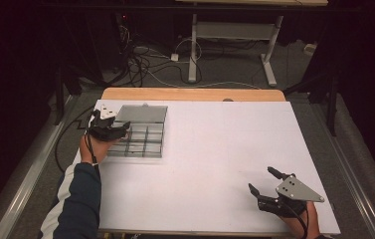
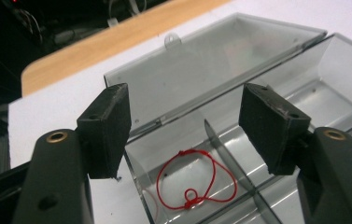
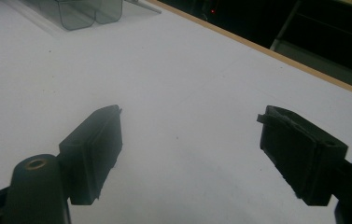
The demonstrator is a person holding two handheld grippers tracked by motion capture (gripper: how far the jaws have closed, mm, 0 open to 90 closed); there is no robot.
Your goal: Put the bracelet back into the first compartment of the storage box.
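A clear grey compartment box (image 1: 145,142) lies at the table's left with its lid (image 1: 142,113) folded back flat. In the left gripper view a red string loop (image 2: 197,182) lies on the floor of the box's (image 2: 332,60) near corner compartment, beside a divider. My left gripper (image 1: 121,130) hangs over that corner of the box; its jaws (image 2: 187,93) stand wide apart above the string, with nothing between the pads. My right gripper (image 1: 261,178) rests near the table's front right, open (image 3: 192,112) over bare white tabletop.
The white tabletop (image 1: 215,149) has a wooden strip (image 1: 190,93) along its far edge. Beyond it stand a desk frame (image 1: 234,35) and loose cables (image 1: 145,59) on the floor. The box's corner (image 3: 85,11) appears far off in the right gripper view.
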